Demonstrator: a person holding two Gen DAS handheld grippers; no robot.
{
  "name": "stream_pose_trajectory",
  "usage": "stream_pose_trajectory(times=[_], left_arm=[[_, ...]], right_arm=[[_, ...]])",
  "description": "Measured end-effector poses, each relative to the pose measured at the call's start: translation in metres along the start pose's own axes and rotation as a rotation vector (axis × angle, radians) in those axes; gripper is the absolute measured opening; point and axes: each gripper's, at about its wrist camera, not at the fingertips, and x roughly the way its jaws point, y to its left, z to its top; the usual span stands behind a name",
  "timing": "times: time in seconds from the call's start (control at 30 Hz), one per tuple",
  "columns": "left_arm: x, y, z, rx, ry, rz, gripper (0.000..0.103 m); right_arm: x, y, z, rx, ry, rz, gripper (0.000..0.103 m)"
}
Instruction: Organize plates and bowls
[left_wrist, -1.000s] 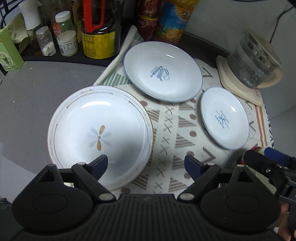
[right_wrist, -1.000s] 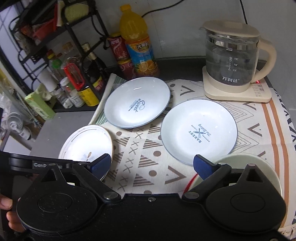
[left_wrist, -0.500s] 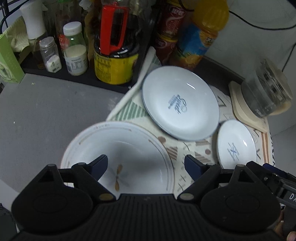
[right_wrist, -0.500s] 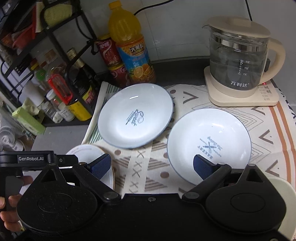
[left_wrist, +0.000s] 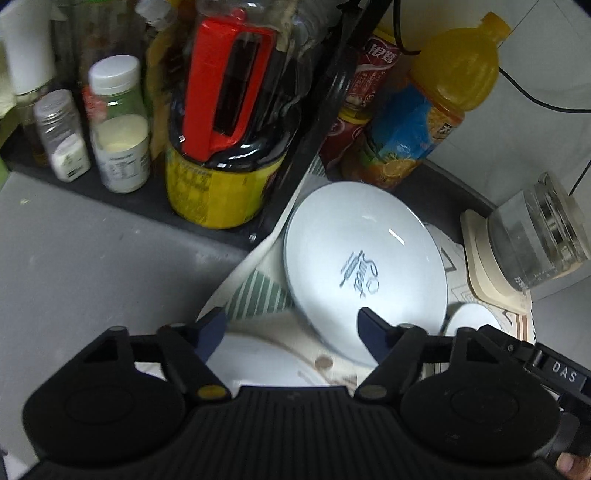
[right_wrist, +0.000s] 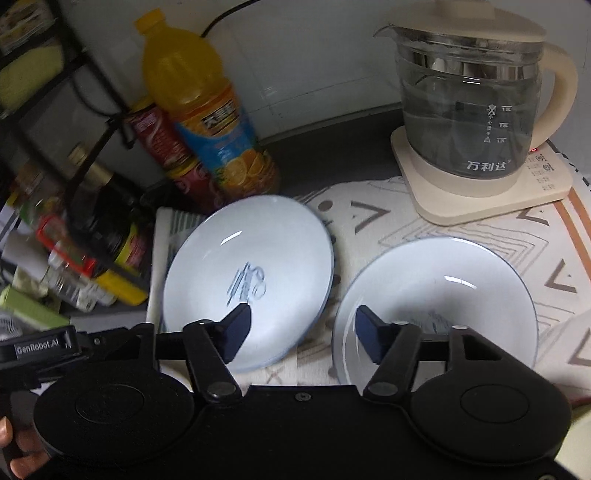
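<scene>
**Both grippers closing in on the script-marked plate**

Left wrist view: the script-marked plate (left_wrist: 364, 266) is seen just ahead and to the right of the left gripper (left_wrist: 291, 334), whose jaws have just been narrowing, though nothing is pressed between them. Its right pad overlaps the plate's near rim. A flower plate (left_wrist: 258, 363) lies below the jaws (mostly hidden).

Right wrist view: the right gripper (right_wrist: 301, 328) is held parted too, its jaws also just narrowed, empty, over the gap between that plate (right_wrist: 251, 273) and the bakery plate (right_wrist: 443, 291) to its right. The patterned cloth (right_wrist: 369, 221) is crowded; the kettle (right_wrist: 469, 110) stands beyond, the juice bottle (right_wrist: 207, 110) behind the plate.
</scene>
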Motion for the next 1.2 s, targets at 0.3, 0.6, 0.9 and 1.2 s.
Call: stream_pose_trajectory(times=[0.3,0.6,0.9,1.2], left_arm=[[0.045,0.009,0.021,-0.083,0.047,-0.057,0.036],[0.082,0.021,0.020,-0.210,0.084,-0.069,0.006],[0.095,0.034,0.017,-0.300,0.078,-0.123,0.004],[0.105,0.033,0.020,-0.330,0.091,-0.146,0.006]], right_arm=[[0.039,-0.010,0.023,0.063,0.014,-0.006,0.037],[0.075,-0.017,0.033,0.099,0.064,-0.016,0.023],[0.097,-0.019,0.032,0.110,0.119,-0.036,0.023],[0.111,-0.013,0.035,0.104,0.141,-0.036,0.022]])
